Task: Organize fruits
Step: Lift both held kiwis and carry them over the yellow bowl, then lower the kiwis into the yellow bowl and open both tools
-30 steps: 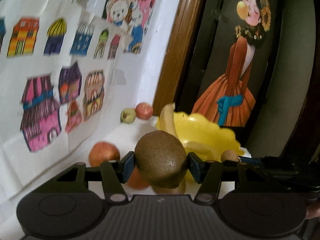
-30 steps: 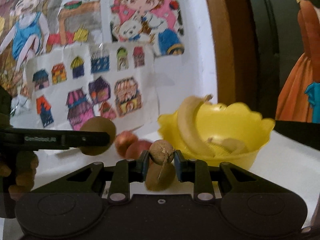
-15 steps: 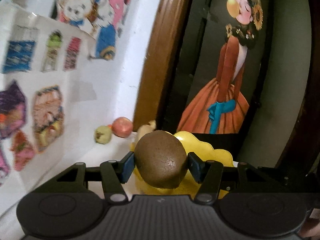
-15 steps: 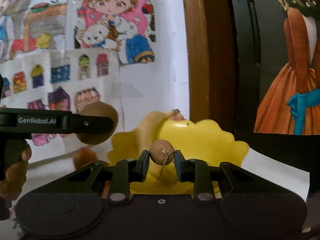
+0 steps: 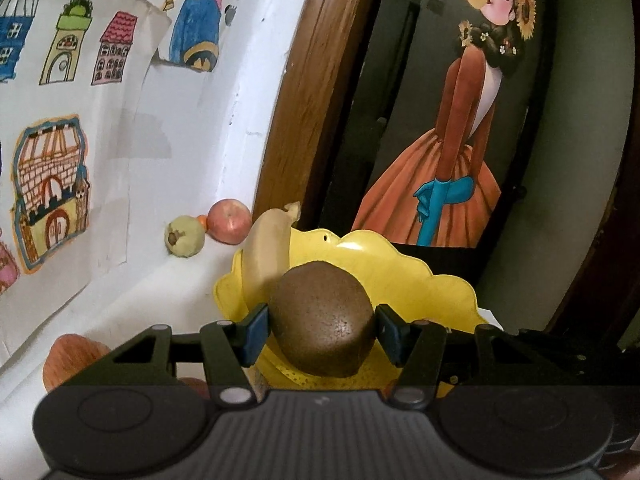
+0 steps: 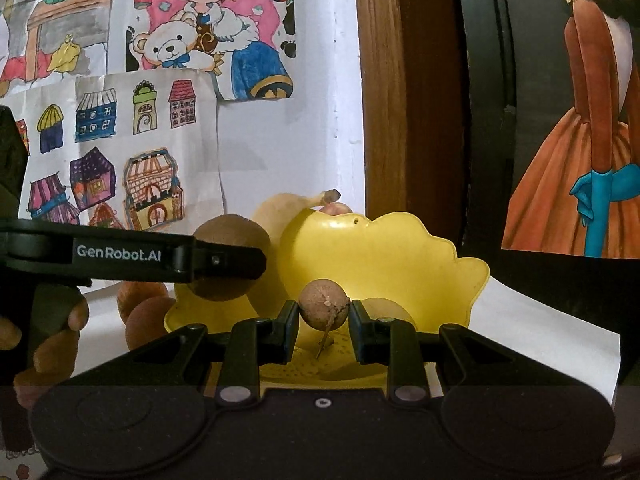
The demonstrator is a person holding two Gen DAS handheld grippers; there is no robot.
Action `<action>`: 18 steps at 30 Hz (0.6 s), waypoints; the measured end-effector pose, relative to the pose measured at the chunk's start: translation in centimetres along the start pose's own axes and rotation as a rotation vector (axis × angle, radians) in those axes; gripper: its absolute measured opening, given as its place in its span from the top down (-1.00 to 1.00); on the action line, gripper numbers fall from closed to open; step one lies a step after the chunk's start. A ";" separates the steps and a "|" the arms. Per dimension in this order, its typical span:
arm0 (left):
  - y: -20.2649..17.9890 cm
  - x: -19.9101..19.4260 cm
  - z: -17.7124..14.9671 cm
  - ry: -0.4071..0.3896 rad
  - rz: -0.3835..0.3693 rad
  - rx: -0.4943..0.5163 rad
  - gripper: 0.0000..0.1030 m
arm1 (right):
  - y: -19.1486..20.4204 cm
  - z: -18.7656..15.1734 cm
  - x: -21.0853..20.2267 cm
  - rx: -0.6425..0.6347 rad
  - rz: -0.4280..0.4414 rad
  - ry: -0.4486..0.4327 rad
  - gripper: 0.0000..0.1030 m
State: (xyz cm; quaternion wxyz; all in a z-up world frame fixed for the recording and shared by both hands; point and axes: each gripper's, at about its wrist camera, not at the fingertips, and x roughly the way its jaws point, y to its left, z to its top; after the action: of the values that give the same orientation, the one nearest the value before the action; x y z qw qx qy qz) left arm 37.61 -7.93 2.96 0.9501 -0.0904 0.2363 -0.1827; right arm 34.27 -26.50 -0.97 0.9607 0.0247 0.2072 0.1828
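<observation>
My left gripper (image 5: 322,324) is shut on a brown kiwi (image 5: 322,318), held over the near rim of the yellow scalloped bowl (image 5: 432,284). A banana (image 5: 266,248) leans on the bowl's left side. In the right wrist view my right gripper (image 6: 325,314) is shut on a small round brown longan (image 6: 325,309) with a dangling stem, just above the bowl (image 6: 384,252). The left gripper's finger (image 6: 160,255) and the kiwi (image 6: 232,236) show at the bowl's left rim. Another small brown fruit (image 6: 390,310) lies inside the bowl.
A red apple (image 5: 229,226) and a pale green fruit (image 5: 184,237) lie by the wall behind the bowl. Orange-red fruits (image 5: 72,358) (image 6: 146,318) rest left of the bowl. Drawings cover the wall on the left; a wooden frame and a dark painted panel stand behind. A hand (image 6: 52,336) holds the left gripper.
Both grippers have moved forward and closer to the bowl, each still holding its fruit. The kiwi now hangs over the bowl's rim and the longan over its inside.
</observation>
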 end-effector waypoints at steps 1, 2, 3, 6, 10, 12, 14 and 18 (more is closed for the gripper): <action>0.0 0.0 -0.1 -0.001 -0.001 0.001 -0.20 | 0.0 0.0 0.0 0.001 0.001 -0.001 0.44; -0.1 0.1 0.0 0.000 -0.001 0.002 -0.20 | 0.0 0.0 0.0 0.000 0.001 0.000 0.44; -0.1 0.1 -0.1 0.000 0.000 0.001 -0.20 | 0.0 0.0 0.0 -0.005 -0.001 0.002 0.44; -0.2 0.2 -0.1 -0.002 -0.003 0.004 -0.20 | 0.1 0.0 0.1 -0.007 -0.002 0.004 0.43; -0.2 0.1 -0.2 -0.017 0.001 0.001 -0.20 | 0.1 -0.1 0.0 -0.003 -0.004 0.000 0.42; -0.2 -0.2 -0.1 -0.037 -0.005 -0.006 -0.18 | 0.1 -0.1 0.0 -0.005 -0.004 -0.001 0.41; -0.3 -0.5 0.1 -0.055 -0.008 -0.007 -0.18 | 0.1 -0.1 -0.1 -0.007 -0.005 -0.011 0.39; -0.3 -0.9 0.1 -0.062 -0.006 -0.009 -0.22 | 0.2 -0.3 -0.2 0.001 -0.003 -0.010 0.31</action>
State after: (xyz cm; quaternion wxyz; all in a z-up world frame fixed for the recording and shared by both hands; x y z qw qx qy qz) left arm 36.82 -7.82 3.45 0.9560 -0.1009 0.2072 -0.1814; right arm 33.90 -26.39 -1.08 0.9621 0.0258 0.2023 0.1812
